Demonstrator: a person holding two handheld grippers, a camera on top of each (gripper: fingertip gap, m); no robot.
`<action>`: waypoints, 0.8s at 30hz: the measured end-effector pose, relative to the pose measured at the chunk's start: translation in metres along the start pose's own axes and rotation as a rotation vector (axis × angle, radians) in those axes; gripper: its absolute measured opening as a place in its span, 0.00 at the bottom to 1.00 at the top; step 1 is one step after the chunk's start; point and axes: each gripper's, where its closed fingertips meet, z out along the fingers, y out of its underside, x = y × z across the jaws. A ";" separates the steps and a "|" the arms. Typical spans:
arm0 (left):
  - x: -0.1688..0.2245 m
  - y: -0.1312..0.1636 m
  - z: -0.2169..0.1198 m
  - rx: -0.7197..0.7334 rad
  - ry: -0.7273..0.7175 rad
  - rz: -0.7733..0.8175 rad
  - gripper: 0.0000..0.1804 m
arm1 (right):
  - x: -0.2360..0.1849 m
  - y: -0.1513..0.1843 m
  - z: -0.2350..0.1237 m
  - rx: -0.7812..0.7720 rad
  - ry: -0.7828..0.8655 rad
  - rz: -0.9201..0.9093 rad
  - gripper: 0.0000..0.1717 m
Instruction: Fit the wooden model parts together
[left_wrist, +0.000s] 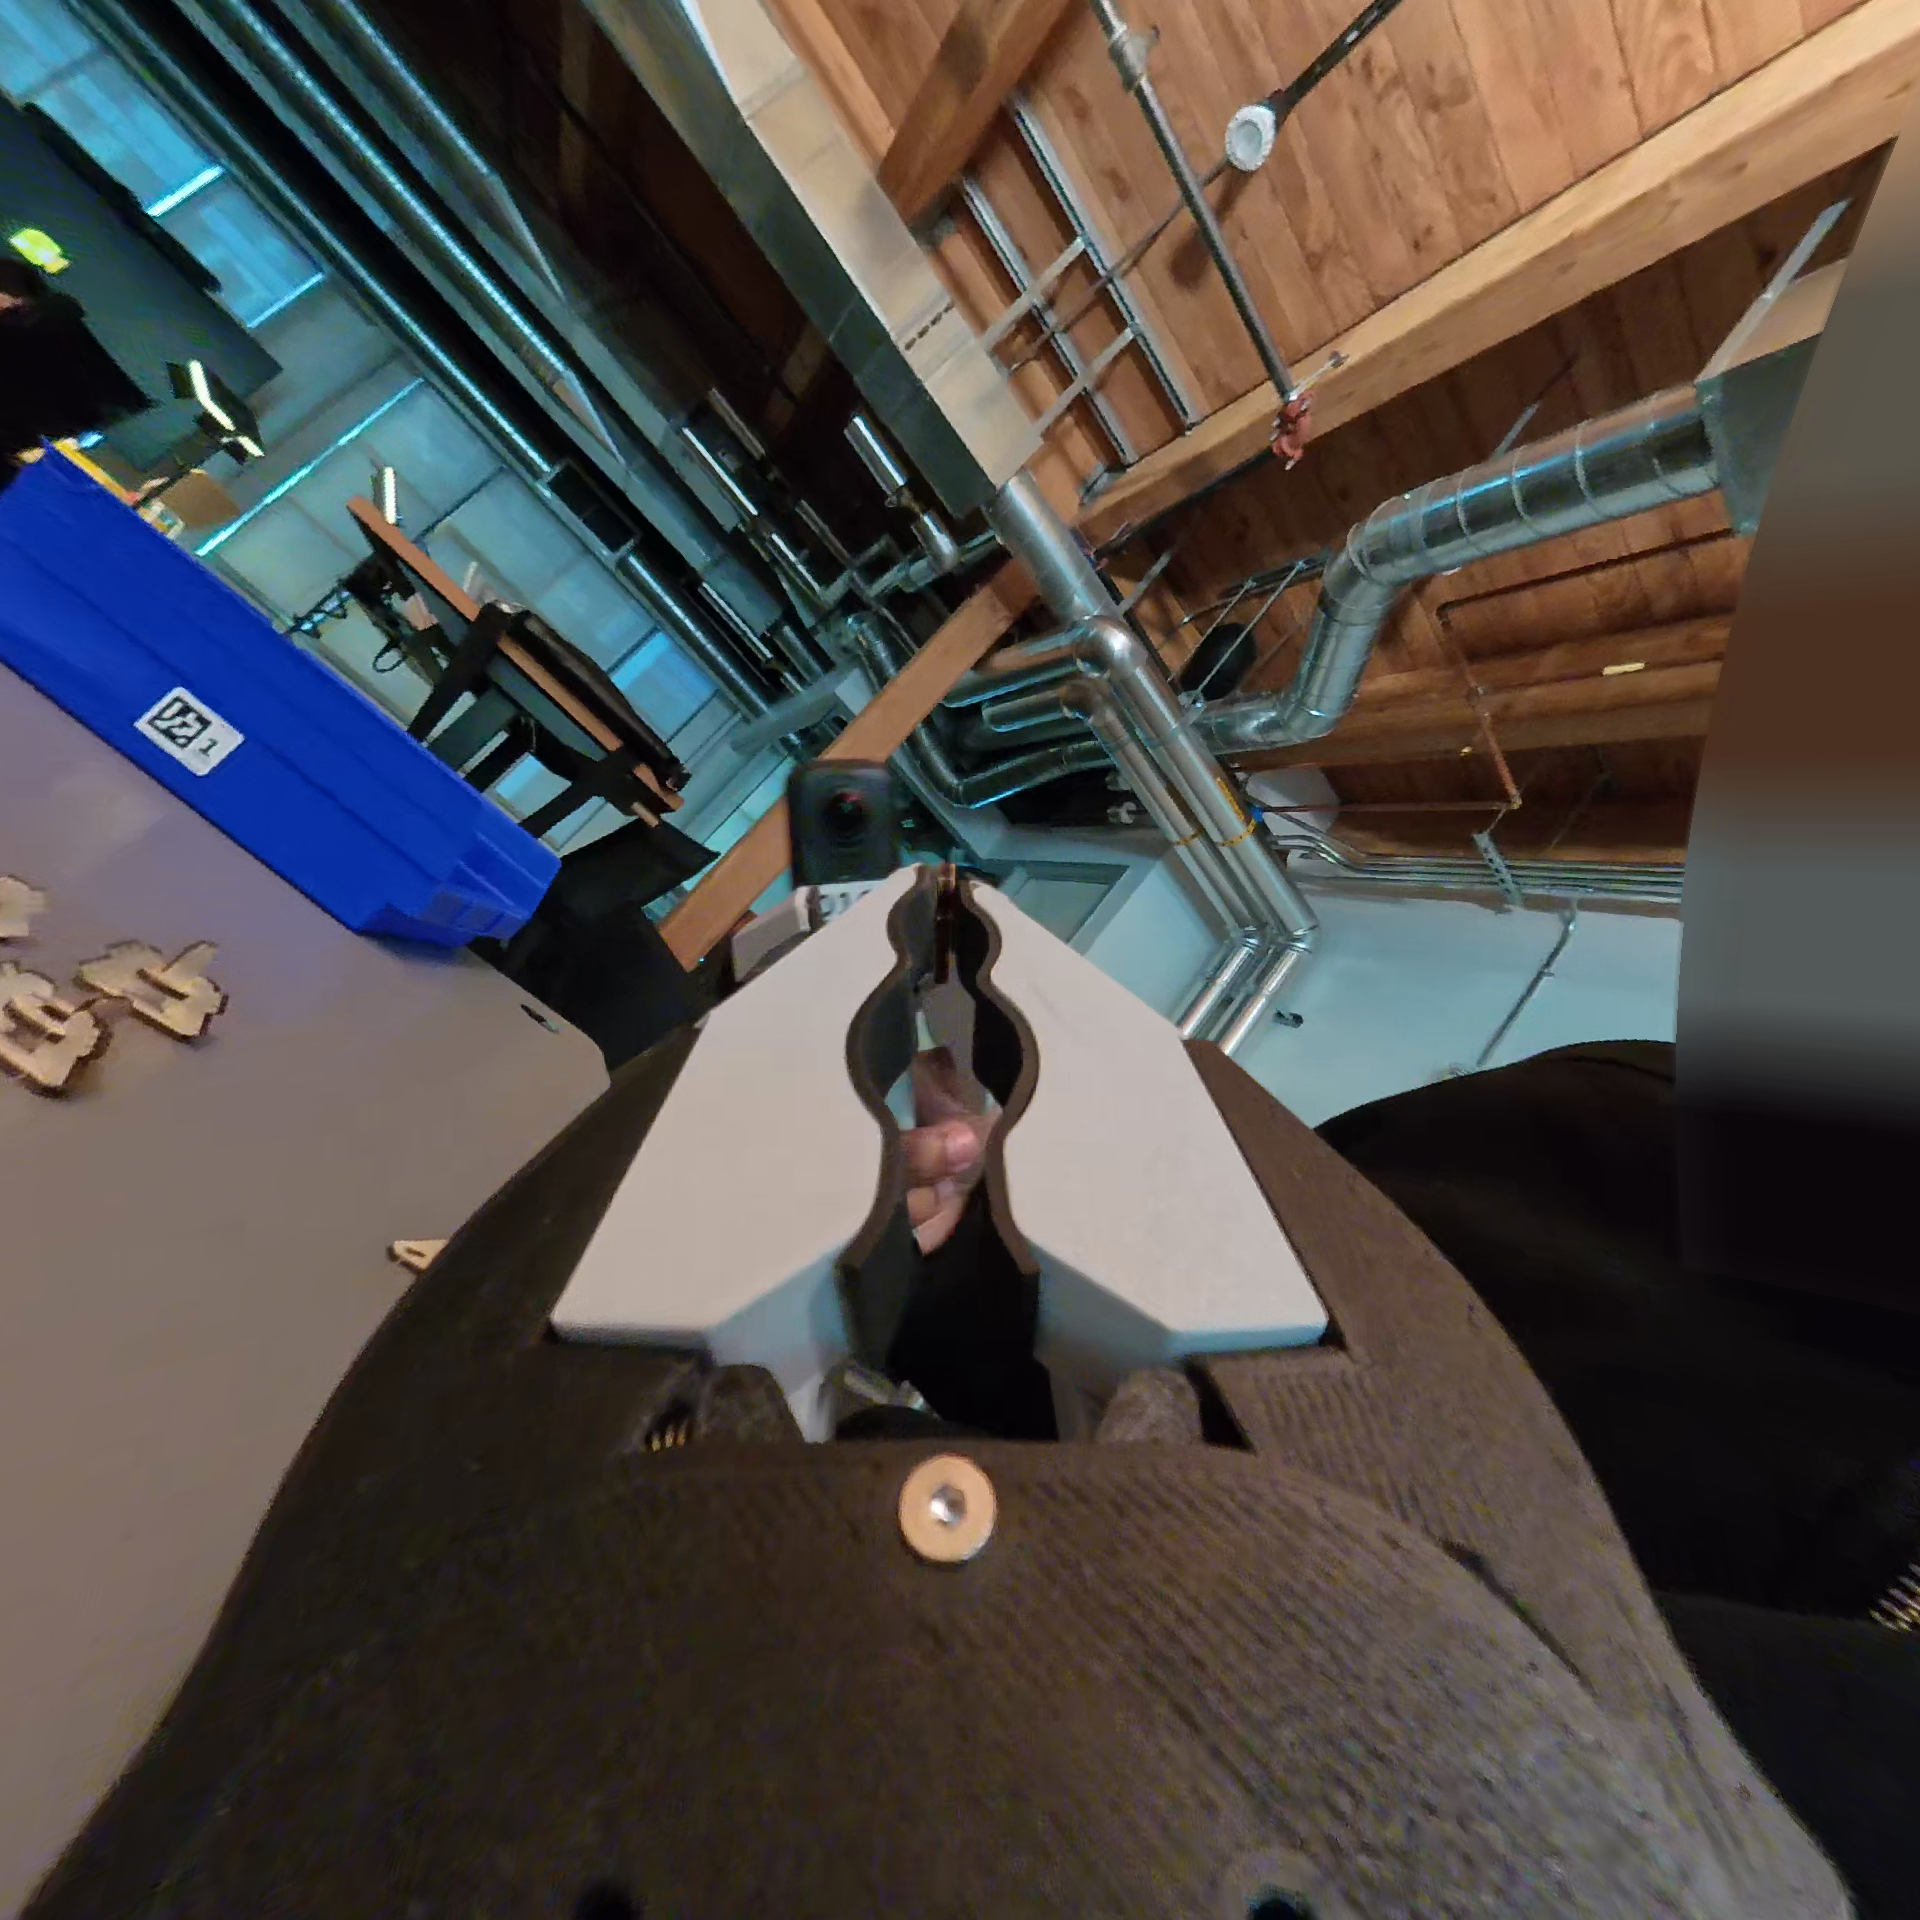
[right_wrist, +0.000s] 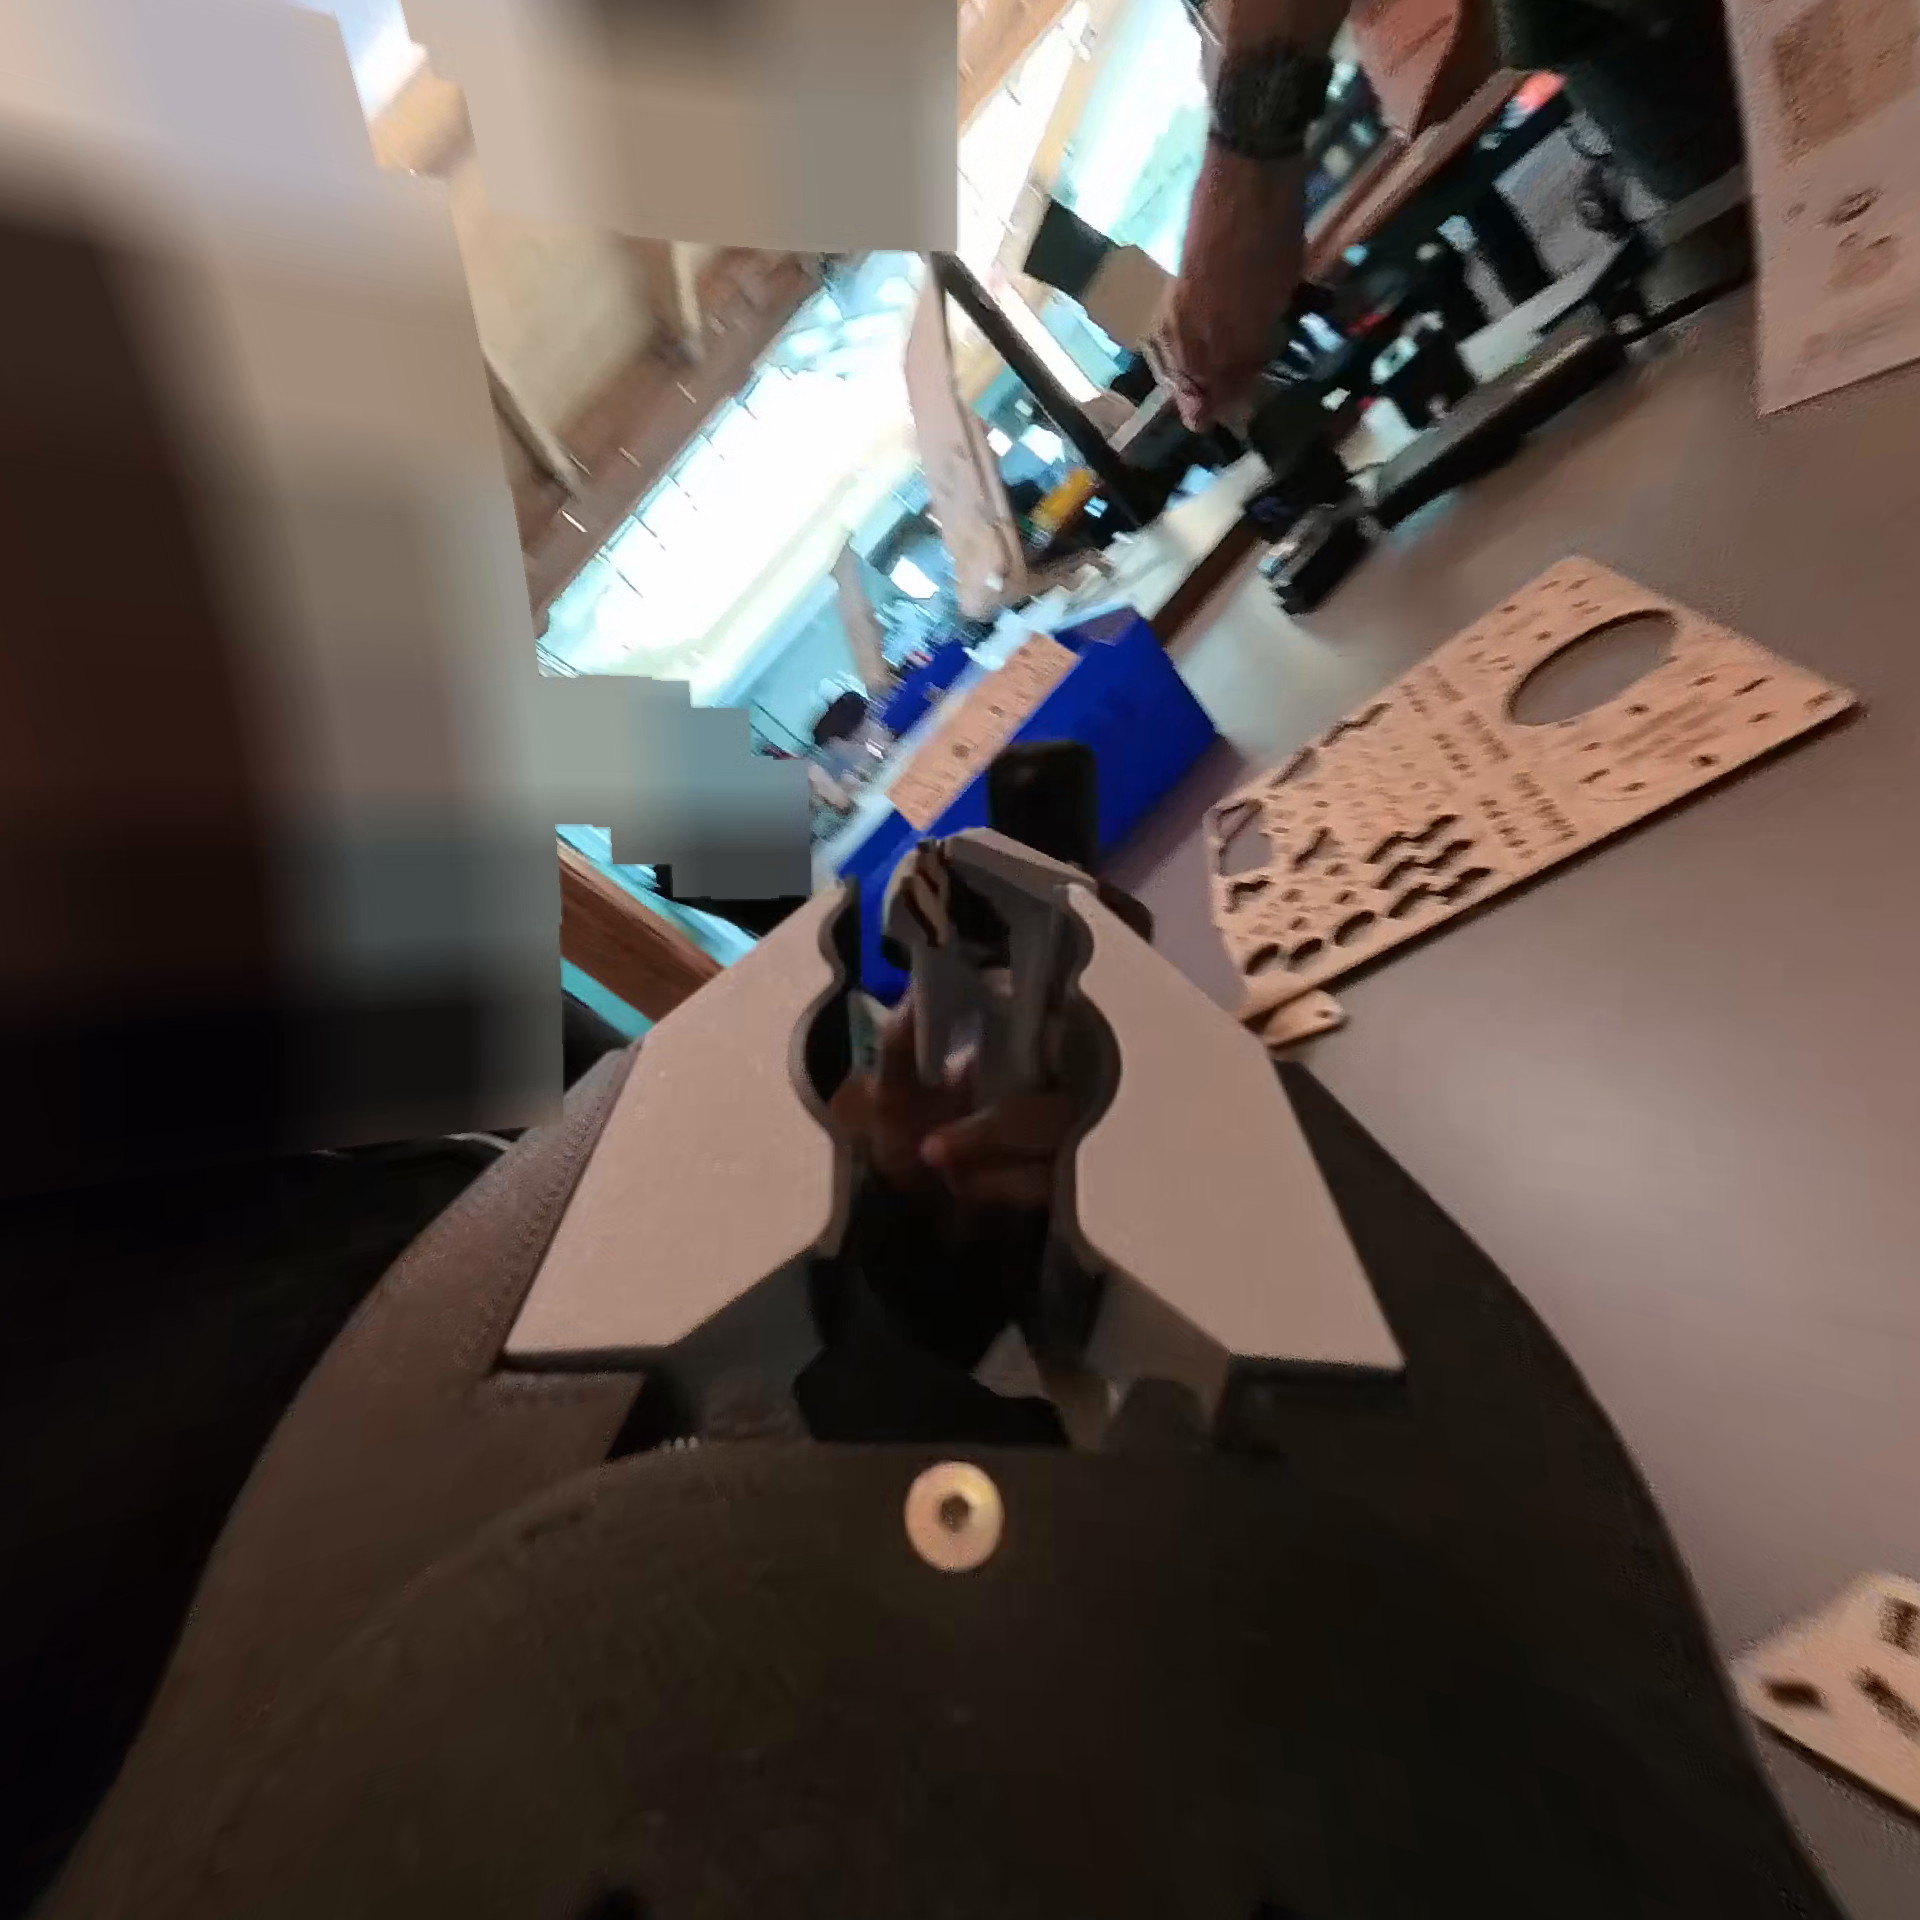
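Two tools are raised off the desk (right_wrist: 1558, 1091) and face each other. The left tool (left_wrist: 943, 894) is closed almost fully on a thin brown wooden piece (left_wrist: 945, 935), pinched edge-on at the tips, perhaps so its free edge can be reached. The right tool (right_wrist: 956, 914) stands open, with the left tool's tips and the piece between its fingers, not pressed. Loose wooden pieces (left_wrist: 156, 982) and a cut-out wooden sheet (right_wrist: 1507, 769) lie on the desk, a blue bin (left_wrist: 260, 707) behind.
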 end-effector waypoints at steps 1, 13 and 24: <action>-0.001 0.000 0.000 -0.001 -0.005 -0.002 0.01 | 0.001 0.002 0.001 -0.029 0.044 -0.054 0.20; -0.016 0.019 0.006 -0.089 -0.047 -0.102 0.01 | 0.011 0.022 0.007 -0.189 0.185 -0.239 0.00; -0.025 0.013 0.000 -0.043 -0.081 -0.128 0.04 | 0.017 0.017 0.001 -0.184 0.253 -0.274 0.00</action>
